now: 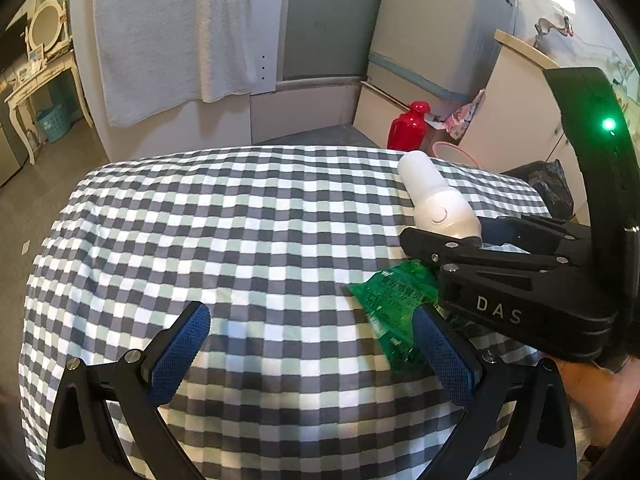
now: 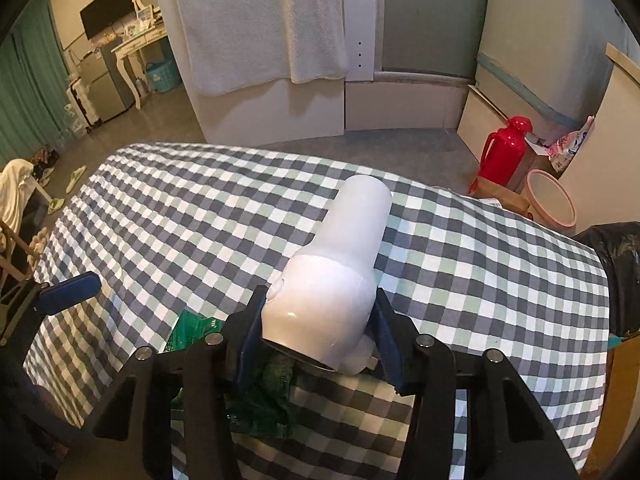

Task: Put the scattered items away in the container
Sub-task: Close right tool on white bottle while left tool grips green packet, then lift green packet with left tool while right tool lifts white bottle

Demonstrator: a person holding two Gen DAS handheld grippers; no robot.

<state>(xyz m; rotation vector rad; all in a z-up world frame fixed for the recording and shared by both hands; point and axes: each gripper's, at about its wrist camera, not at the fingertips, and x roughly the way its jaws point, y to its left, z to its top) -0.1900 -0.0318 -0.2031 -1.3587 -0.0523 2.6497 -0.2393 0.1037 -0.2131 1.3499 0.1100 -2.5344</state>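
Observation:
My right gripper (image 2: 318,334) is shut on a white handheld device (image 2: 340,276) with a round button, holding it by its wide end above the checked tablecloth (image 2: 200,208). In the left wrist view the device (image 1: 436,196) sticks out from the right gripper (image 1: 444,240) at the right. A green crinkled packet (image 1: 392,304) lies on the cloth under the right gripper, next to my left gripper's right finger; it also shows in the right wrist view (image 2: 192,328). My left gripper (image 1: 310,354) is open and empty over the cloth. No container is in view.
Beyond the table, a red thermos (image 2: 504,152), a pink basin (image 2: 552,200) and a black bin bag (image 2: 616,264) stand on the floor at the right. A white towel (image 2: 260,20) hangs behind. A dressing table (image 1: 40,68) stands far left.

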